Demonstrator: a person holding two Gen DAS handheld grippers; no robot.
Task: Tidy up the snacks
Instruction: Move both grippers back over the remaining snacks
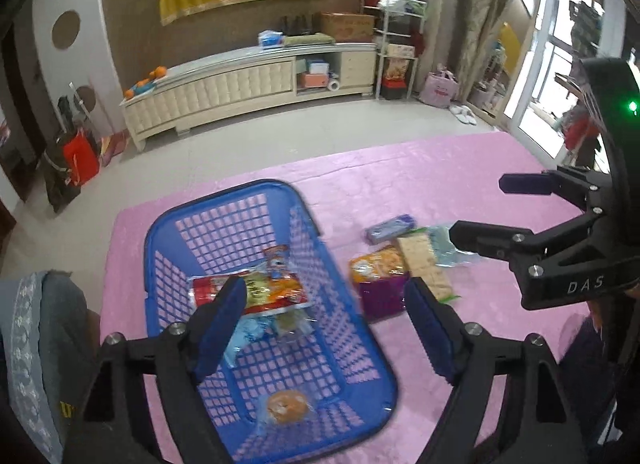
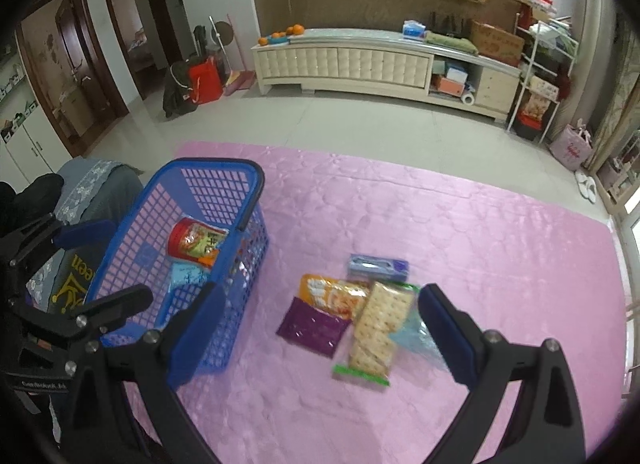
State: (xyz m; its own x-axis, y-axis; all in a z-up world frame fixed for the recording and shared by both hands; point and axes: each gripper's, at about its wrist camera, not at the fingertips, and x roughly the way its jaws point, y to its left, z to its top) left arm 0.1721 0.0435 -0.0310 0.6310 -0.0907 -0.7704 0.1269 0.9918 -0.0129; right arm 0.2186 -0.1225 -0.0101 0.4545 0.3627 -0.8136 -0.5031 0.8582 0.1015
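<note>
While the empty, wide-open right gripper (image 2: 320, 328) hovers just above it, the long clear-wrapped cracker packet (image 2: 378, 330) is seen lying lengthwise near-to-far, right of the blue lattice plastic basket (image 2: 224, 168); the left gripper (image 1: 324, 328), spread and empty, hangs over that basket.

left gripper (image 1: 324, 328): matte black arms, silver round screw heads at the joints, dark blue ribbed pads (image 1: 218, 328) on the fingers. right gripper (image 2: 320, 336): same build, black frame, silver screws, blue pads (image 2: 446, 334). seen from the left wrist view, the right gripper's body carries white "das" lettering and a lit green led (image 1: 632, 106) on its black housing.
</note>
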